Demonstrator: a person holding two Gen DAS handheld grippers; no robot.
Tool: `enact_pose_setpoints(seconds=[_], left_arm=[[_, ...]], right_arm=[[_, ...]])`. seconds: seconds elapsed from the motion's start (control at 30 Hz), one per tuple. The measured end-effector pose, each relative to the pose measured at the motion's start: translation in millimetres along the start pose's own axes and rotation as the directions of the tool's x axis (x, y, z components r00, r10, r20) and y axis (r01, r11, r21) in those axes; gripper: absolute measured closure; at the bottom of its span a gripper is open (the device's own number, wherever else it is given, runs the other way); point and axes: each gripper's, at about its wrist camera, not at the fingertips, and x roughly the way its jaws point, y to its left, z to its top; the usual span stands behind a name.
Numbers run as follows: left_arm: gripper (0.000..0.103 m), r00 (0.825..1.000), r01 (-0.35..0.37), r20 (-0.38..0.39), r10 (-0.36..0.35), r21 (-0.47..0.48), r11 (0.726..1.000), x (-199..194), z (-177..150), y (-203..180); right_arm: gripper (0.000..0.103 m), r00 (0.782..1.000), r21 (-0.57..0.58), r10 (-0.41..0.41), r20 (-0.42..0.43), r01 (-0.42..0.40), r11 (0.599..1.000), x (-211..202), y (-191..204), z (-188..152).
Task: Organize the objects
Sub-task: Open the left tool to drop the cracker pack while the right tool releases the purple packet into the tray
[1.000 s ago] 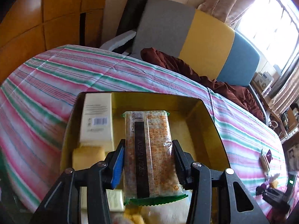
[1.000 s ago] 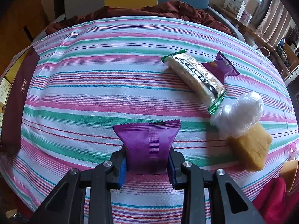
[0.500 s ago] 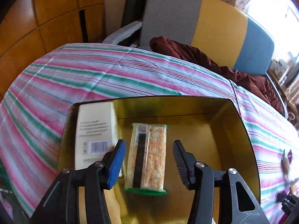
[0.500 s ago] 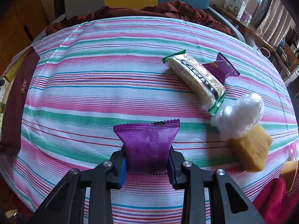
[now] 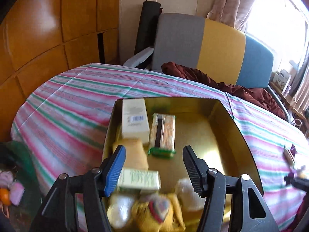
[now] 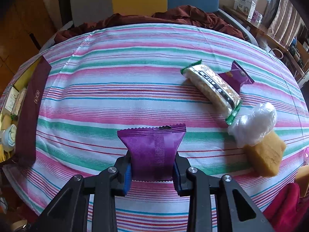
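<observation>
Left wrist view: the gold box (image 5: 237,129) sits on the striped tablecloth (image 5: 63,104) and has snacks inside.
Left gripper (image 5: 154,162): its jaws are opening, with nothing pinched between them.
In the box: a cream carton (image 5: 135,119), a green-edged rice bar (image 5: 163,133), a yellow cake (image 5: 133,152) and some blurry things near the camera.
Right gripper (image 6: 152,171): clamped tight on a purple packet (image 6: 152,148), just over the cloth.
Done so far: I think about half; several snacks are packed.
Left to do: the purple packet, a second rice bar (image 6: 212,87), another purple packet (image 6: 239,74), a plastic-wrapped cake (image 6: 258,135).
Only the right view shows: those loose snacks clearly, and the box's dark red outside wall (image 6: 29,114).
Only the left view shows: the box's inside clearly.
</observation>
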Motion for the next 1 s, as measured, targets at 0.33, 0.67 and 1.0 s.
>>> enact_pose_setpoints(seconds=[0.33, 0.67, 1.0], left_arm=[[0.037, 0.998, -0.045, 0.054, 0.045, -0.004, 0.999, -38.0, -25.5, 13.0], [0.035, 0.997, -0.055, 0.053, 0.057, -0.037, 0.998, -47.5, -33.4, 26.3], [0.034, 0.996, -0.073, 0.041, 0.076, -0.069, 0.995, -44.2, -38.6, 38.7]], right_arm=[[0.070, 0.961, -0.207, 0.266, 0.079, -0.245, 0.947, -40.7, 138.6, 30.0], [0.070, 0.914, -0.287, 0.405, -0.030, -0.396, 0.872, -15.6, 267.5, 53.9], [0.056, 0.852, -0.261, 0.487, -0.191, -0.523, 0.812, 21.0, 326.0, 45.5]])
